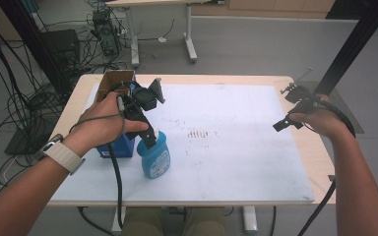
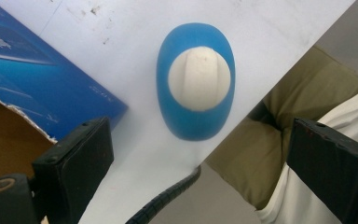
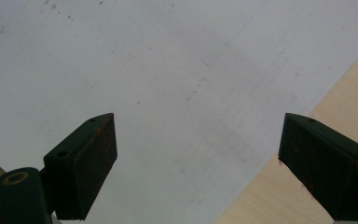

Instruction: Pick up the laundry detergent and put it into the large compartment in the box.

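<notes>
Nearest the high camera, the person's two forearms enter from the bottom edge, the left one wearing a pale wristband [image 1: 64,156]. The left hand [image 1: 103,123] holds the left gripper [image 1: 150,139] directly above a blue bottle [image 1: 155,156], which stands upright on the white sheet [image 1: 236,147] at about 7 o'clock from the sheet's centre, near the table's front edge. In the left gripper view the bottle [image 2: 196,88] appears from above: an oval blue body with a rounded off-white cap at its middle, and a pale label shows on its side in the high view. The black jaws stand wide apart on either side of it, holding nothing and not touching it.

At 9 o'clock from the bottle, just beside it, stands a blue box [image 1: 114,147]; its torn cardboard edge and brown inside show in the left gripper view [image 2: 37,88]. A black cable [image 1: 115,177] trails from the left gripper over the table's front edge.

At 3 o'clock, well apart from the bottle, the right hand [image 1: 325,120] holds the right gripper [image 1: 288,123] over the sheet's right margin. Its jaws are also spread wide and empty, with bare sheet [image 3: 168,93] and a strip of wooden table [image 3: 279,196] beneath. Nothing stands between the left gripper and the bottle.
</notes>
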{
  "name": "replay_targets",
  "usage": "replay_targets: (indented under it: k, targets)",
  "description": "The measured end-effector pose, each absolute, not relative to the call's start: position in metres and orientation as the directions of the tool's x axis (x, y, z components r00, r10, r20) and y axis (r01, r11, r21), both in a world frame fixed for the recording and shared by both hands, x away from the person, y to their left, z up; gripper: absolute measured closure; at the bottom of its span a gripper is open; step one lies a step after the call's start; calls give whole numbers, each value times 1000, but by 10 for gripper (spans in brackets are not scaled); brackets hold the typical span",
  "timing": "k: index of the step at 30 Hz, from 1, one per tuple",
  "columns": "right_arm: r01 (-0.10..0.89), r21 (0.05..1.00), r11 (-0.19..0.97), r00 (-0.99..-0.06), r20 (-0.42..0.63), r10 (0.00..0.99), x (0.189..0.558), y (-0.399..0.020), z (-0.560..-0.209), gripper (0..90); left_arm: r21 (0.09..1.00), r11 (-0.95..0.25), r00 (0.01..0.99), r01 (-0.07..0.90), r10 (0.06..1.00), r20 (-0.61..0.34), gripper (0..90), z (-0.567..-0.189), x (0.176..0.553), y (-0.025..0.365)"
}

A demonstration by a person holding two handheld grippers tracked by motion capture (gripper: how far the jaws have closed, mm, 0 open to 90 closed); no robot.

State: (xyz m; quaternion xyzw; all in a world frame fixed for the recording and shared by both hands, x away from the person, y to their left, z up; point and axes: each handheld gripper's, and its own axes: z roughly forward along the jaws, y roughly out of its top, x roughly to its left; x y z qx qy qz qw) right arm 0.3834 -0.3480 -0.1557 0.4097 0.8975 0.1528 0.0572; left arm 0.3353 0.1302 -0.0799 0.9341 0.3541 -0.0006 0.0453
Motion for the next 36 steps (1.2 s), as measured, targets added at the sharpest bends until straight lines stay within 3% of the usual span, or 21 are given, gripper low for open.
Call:
replay_targets:
  k: [36]
  targets:
    - [718,321,618,-658,23,753,384,-349,-158,115,70,-735,737,674,676,8,82,-105,340,104]
